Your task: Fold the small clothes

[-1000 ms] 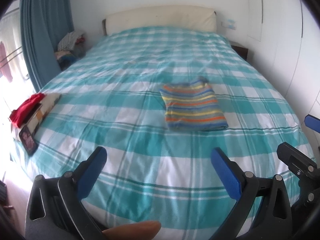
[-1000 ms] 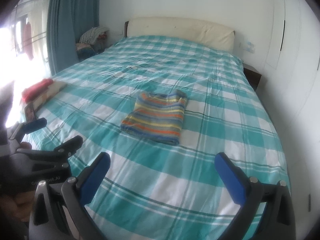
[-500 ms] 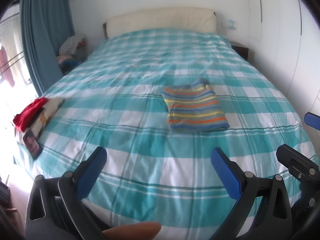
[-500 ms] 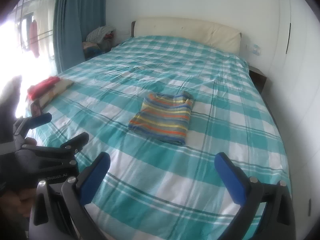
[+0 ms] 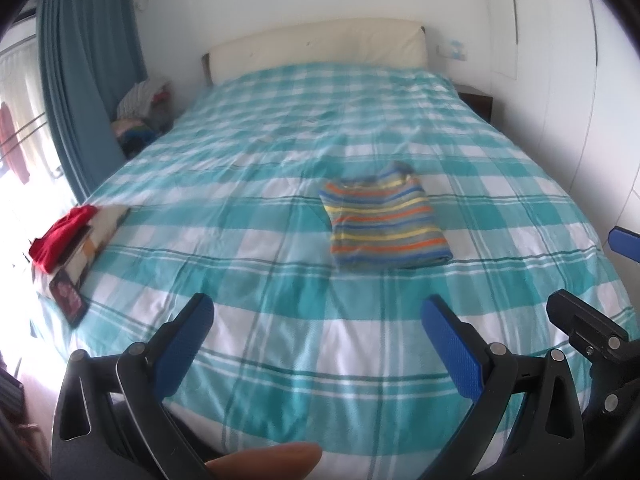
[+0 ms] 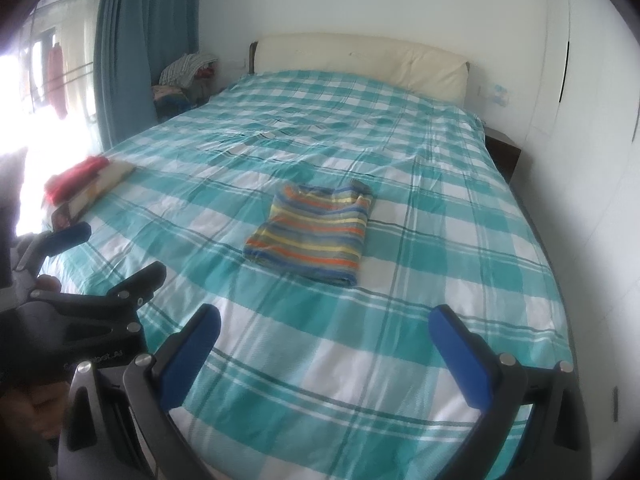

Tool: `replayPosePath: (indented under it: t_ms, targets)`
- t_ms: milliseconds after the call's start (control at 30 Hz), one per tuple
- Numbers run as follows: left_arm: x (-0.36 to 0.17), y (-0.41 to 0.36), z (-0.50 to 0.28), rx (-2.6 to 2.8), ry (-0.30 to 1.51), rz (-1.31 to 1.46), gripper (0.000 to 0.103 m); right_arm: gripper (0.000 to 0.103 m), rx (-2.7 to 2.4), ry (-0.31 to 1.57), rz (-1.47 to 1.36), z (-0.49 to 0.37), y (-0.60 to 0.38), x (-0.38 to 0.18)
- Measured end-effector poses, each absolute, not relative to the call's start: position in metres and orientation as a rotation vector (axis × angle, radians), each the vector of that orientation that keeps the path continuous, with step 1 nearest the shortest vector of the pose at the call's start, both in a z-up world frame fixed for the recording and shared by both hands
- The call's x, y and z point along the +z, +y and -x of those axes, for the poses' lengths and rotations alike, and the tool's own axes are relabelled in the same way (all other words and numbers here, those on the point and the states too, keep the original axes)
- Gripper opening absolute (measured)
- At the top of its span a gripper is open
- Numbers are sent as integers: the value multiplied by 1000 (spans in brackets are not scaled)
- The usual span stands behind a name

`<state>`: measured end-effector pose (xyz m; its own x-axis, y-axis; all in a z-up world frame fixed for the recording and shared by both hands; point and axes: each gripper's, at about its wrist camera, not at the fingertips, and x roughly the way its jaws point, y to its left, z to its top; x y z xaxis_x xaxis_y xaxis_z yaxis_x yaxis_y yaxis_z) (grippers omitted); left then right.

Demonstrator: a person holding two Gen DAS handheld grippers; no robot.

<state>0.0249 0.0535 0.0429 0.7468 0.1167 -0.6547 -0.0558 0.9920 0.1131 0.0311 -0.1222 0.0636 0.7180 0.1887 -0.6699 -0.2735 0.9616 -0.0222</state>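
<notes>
A striped garment (image 5: 384,222), folded into a neat rectangle, lies flat in the middle of the teal checked bed (image 5: 280,152); it also shows in the right wrist view (image 6: 314,230). My left gripper (image 5: 316,320) is open and empty, held back over the foot of the bed, well short of the garment. My right gripper (image 6: 326,330) is also open and empty, at the foot of the bed to the right of the left one, which shows at the left of its view (image 6: 80,300).
A red cloth (image 5: 60,232) on folded items and a phone (image 5: 68,300) lie at the bed's left edge. Clothes (image 5: 140,116) are piled by the blue curtain (image 5: 88,92). A cream headboard (image 5: 320,48) and a dark nightstand (image 5: 476,106) stand at the back; white wall on the right.
Both grippers have drawn back and risen a little from the bed, so the garment looks smaller and farther. Both stay open and empty. The garment has not moved.
</notes>
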Motion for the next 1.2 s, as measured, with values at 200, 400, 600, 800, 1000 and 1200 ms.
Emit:
replayPosePath:
  t_ms: [200,400,600,800,1000,1200]
  targets:
    - [46,50,-28,84,729,-83,103,102,220,715,137,-31,-126,66]
    - [46,49,-30,79,732,-93,103,102,196,711,152,-30,-128,66]
    - [46,48,-31,73,735,-91,103,102,189,714,154,-30,-128,65]
    - [42,45,-33,58,739,-87,103,102,179,726,145,-32,-132,62]
    - [42,43,-29,12,725,-58,103,102,176,737,132,-34,-135,57]
    - [44,42,-27,16,702,-64,103,102,176,738,127,-34,-137,56]
